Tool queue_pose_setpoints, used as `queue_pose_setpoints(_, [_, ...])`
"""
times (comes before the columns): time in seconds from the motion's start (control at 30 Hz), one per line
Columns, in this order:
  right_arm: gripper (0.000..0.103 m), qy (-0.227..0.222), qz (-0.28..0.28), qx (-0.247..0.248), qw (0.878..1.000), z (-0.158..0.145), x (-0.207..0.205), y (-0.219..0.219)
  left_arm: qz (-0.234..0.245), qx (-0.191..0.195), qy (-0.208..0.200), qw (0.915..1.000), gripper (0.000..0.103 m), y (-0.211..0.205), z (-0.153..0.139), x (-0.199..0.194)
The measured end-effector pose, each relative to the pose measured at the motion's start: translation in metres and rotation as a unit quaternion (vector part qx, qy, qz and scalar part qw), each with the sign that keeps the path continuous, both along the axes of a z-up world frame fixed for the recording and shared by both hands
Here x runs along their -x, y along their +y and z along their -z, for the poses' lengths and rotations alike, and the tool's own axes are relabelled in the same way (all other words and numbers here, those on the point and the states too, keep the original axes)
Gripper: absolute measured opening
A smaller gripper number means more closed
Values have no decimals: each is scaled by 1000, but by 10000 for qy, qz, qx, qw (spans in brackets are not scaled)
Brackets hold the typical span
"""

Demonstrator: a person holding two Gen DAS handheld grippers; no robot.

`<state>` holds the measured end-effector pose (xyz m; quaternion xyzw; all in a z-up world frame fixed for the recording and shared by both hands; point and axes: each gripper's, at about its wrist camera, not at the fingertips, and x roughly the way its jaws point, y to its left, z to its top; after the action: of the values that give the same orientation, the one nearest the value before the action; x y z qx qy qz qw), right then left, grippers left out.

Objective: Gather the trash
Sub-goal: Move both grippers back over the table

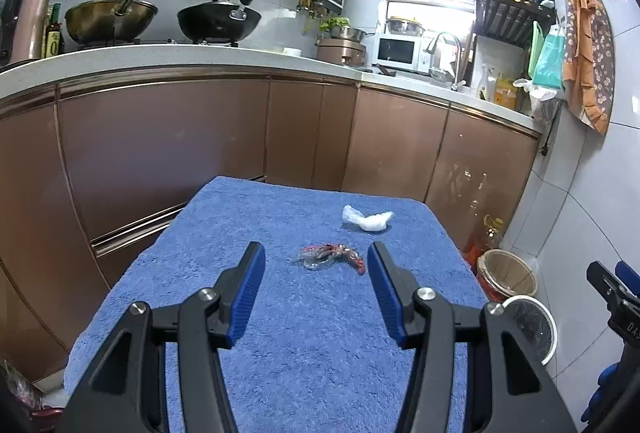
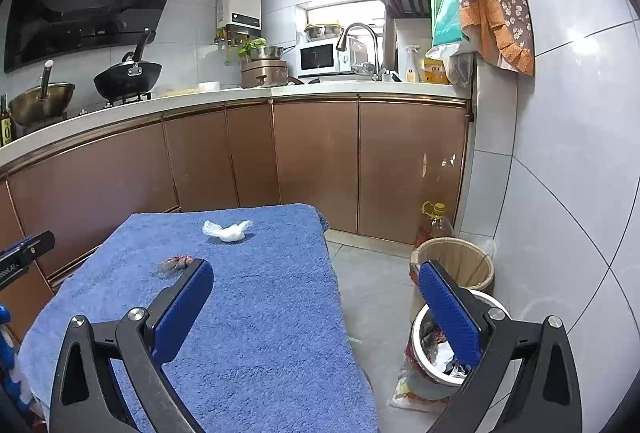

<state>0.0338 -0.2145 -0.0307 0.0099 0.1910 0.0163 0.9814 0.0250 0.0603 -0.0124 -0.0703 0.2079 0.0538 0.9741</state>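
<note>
Both claws empty: left claw (image 1: pixel 316 265) apart, right claw (image 2: pixel 316 297) spread wide. Red wrapper (image 1: pixel 332 256) and white wad (image 1: pixel 370 219) sit on the blue-toweled tabletop (image 1: pixel 280 313). Right claw's finger half-hides the bin (image 2: pixel 432 349); the wrapper's print is unreadable.

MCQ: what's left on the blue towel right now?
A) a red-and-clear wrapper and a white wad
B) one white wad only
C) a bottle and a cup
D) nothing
A: the wrapper lies mid-towel ahead of the open left tool, and the white wad sits farther back; both are untouched.
</note>
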Motion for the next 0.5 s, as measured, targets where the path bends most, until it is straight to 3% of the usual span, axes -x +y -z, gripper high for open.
queue_pose_setpoints(0.4, [103, -202, -8, 14, 9998, 1, 10, -3, -404, -17, -462, 9981, 55, 7, -6, 22])
queue_pose_setpoints(0.5, [103, -230, 0, 21, 9997, 1, 11, -3, -402, -61, -418, 9983, 55, 8, -7, 23])
